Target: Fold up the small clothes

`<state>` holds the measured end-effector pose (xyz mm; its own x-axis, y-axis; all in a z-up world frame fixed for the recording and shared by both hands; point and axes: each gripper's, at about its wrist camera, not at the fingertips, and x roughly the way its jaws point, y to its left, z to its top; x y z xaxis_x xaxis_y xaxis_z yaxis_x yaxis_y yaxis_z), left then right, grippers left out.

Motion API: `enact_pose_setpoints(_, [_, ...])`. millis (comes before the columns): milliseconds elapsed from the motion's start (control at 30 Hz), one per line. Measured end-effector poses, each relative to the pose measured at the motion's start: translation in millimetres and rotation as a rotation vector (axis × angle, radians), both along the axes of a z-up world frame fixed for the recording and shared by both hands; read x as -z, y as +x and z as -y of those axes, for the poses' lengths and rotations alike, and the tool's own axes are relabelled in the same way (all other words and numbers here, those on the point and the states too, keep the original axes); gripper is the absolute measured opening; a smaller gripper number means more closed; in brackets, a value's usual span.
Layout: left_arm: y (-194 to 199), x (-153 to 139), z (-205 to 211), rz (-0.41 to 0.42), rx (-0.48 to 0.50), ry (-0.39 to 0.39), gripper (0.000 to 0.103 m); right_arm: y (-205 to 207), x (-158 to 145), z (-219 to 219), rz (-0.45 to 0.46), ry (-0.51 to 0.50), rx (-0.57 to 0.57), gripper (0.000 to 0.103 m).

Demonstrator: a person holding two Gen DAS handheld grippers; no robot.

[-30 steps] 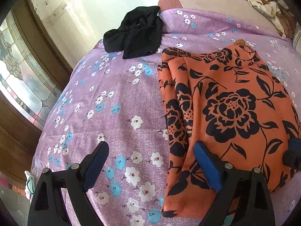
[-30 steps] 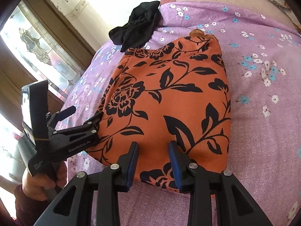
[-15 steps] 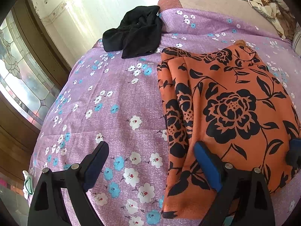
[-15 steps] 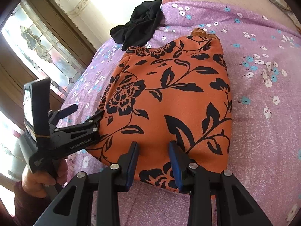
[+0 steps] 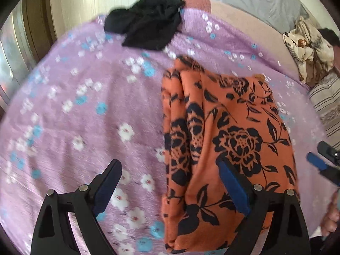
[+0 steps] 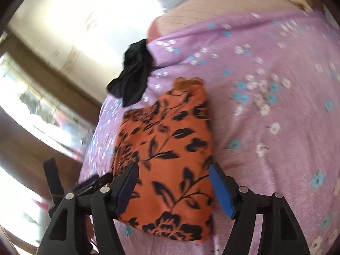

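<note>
Left gripper (image 5: 170, 182) and right gripper (image 6: 174, 187) both gape wide over one orange floral garment (image 5: 229, 140); one black garment (image 5: 146, 27) lies beyond.

Motion blur smears the purple floral bedspread (image 5: 85, 110) in both views. The orange garment's (image 5: 229, 148) near edge runs out of the left wrist view, partly behind the left gripper's (image 5: 170, 187) right finger. The window (image 6: 31, 106) is washed out.

Two garments lie on one purple flowered bedspread (image 5: 89, 114): one folded orange flowered cloth (image 5: 229, 131) straight ahead of the claws, one crumpled black garment (image 5: 148, 27) farther ahead. Two claws, left claw (image 5: 170, 182) and right claw (image 6: 173, 188), both spread wide.
</note>
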<state>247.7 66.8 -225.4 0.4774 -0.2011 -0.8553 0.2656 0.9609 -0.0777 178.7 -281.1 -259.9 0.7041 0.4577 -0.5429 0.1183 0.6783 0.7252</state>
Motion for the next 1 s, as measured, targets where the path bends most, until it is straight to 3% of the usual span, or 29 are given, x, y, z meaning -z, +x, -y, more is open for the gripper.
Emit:
enact_pose_setpoints(167, [6,6,-2,-0.088,0.001,-0.091,0.093,8,23,15,-0.079,0.149,0.0,0.072])
enact_pose_setpoints(267, [10,14,-2,-0.164,0.019,-0.173,0.093,14,33,14,-0.103,0.191,-0.024,0.072])
enact_pose_setpoints(467, [20,28,-4,-0.224,0.006,-0.252,0.093,27,62,10,-0.187,0.244,-0.051,0.073])
enact_pose_setpoints(733, [36,34,19,-0.246,0.078,-0.263,0.096,43,70,5,-0.117,0.286,-0.107,0.075])
enact_pose_setpoints(1000, [63,38,28,-0.329,0.111,-0.377,0.096,85,69,-9,-0.025,0.265,-0.207,0.075])
